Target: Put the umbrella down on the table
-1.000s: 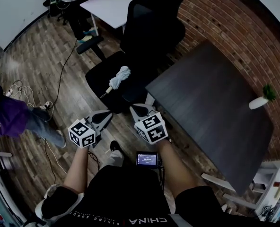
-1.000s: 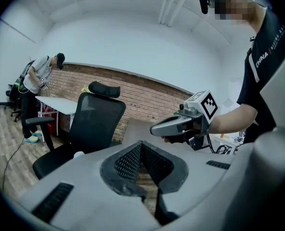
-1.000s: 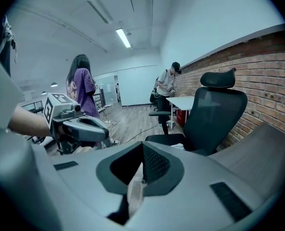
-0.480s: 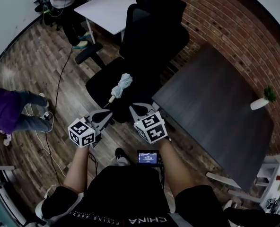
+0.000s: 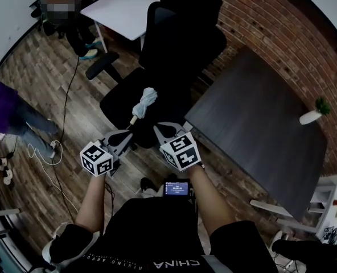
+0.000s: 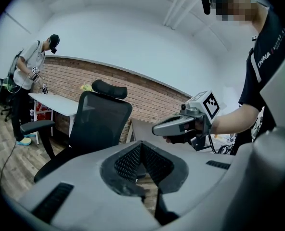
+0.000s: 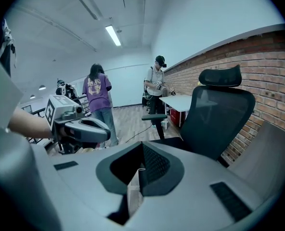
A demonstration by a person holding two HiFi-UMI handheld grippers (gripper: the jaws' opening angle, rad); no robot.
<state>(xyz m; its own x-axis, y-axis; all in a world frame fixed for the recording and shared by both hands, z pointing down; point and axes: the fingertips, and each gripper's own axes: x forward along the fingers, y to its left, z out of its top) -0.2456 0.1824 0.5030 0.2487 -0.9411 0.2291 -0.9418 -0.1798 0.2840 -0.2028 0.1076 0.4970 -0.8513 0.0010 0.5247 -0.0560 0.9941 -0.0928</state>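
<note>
One folded pale umbrella (image 5: 144, 102) lies on the seat of the single black office chair (image 5: 180, 33), just ahead of both pairs of jaws and touching neither. Its handle end points back toward the left gripper (image 5: 127, 135). That gripper's jaws are pressed together with nothing between them. The right gripper (image 5: 160, 129) beside it is likewise closed and empty. There are two tables. The dark table (image 5: 259, 124) is off to the right of the right jaws and carries one small potted plant (image 5: 315, 112). The white table (image 5: 123, 10) stands beyond the chair. Two other people are far ahead and to the left.
</note>
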